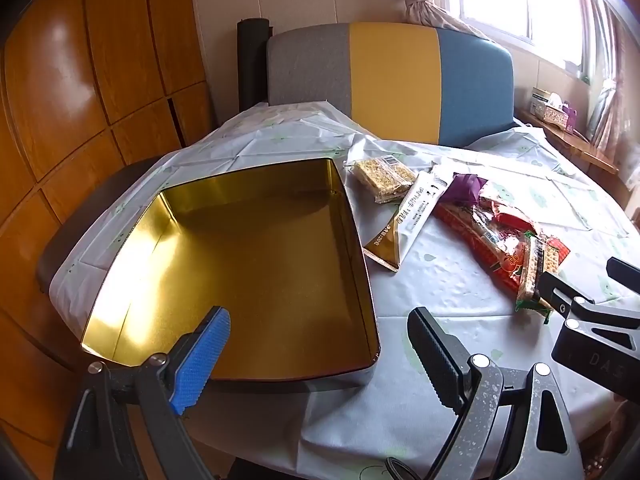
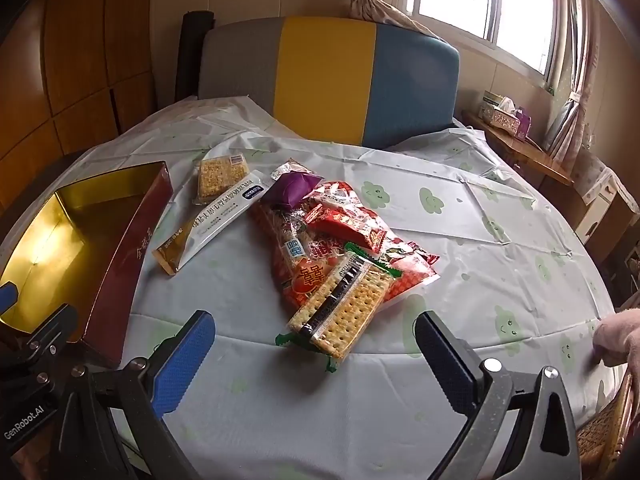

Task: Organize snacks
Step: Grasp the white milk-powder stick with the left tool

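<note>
A round table draped in a pale plastic cloth printed with green smiling clouds (image 2: 460, 216) is shown, with a chair back panelled in grey, yellow and blue (image 2: 328, 80) set against its far edge. A large rectangular tin with a gold interior and dark red outer wall (image 1: 248, 264) is seen at the table's left edge, open and holding nothing. The snacks are gathered near the middle of the cloth, just to the right of the tin's far right corner. A red crinkled bag printed with white characters (image 2: 320, 240) is spread at the centre of the heap, with a clear green-edged pack of square crackers (image 2: 344, 308) laid across its near end. A long white and gold wrapped bar (image 2: 216, 220) is placed between the bag and the tin, its gold end pointed toward the near edge. A clear pack of golden crisped-rice squares (image 2: 220, 176) is set beyond it, toward the far edge, and a small purple pouch (image 2: 292, 190) is rested on the far end of the red bag. The left gripper (image 1: 320, 356) is held over the tin's near right corner, its jaws spread wide and holding nothing. The right gripper (image 2: 316, 356) is held above the near edge of the cloth, just short of the cracker pack, its jaws likewise spread wide with nothing between them.
</note>
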Available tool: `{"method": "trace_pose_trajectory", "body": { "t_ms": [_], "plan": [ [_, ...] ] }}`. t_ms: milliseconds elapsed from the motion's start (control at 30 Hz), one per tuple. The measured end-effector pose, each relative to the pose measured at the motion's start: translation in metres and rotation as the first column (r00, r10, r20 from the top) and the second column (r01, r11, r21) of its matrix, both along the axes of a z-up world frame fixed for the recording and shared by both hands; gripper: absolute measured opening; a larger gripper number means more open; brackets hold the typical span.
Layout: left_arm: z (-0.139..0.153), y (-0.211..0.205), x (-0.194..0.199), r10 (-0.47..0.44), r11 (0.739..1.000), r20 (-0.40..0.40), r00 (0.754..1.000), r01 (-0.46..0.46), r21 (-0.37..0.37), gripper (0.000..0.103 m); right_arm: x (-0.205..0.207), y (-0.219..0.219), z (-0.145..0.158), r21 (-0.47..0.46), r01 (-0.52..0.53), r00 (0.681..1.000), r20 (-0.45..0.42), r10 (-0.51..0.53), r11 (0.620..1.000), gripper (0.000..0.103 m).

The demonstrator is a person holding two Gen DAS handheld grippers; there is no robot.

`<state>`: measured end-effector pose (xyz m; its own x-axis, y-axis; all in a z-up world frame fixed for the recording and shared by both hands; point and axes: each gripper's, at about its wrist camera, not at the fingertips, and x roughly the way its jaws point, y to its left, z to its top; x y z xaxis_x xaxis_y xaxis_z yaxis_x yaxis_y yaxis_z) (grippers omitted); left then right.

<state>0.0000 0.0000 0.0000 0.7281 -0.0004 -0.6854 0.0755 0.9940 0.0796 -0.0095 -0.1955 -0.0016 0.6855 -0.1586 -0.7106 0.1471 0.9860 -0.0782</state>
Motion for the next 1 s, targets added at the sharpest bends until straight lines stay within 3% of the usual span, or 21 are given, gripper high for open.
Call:
{"method": "trace_pose_trajectory", "body": {
  "t_ms": [1000],
  "plan": [
    [0.004, -0.008, 0.003, -0.037, 0.999, -0.016, 0.999, 0.036, -0.013, 0.091, 0.012, -0.023, 0.014, -0.018, -0.019, 1.0, 0.018, 0.02, 1.0, 0.102]
  ]
}}
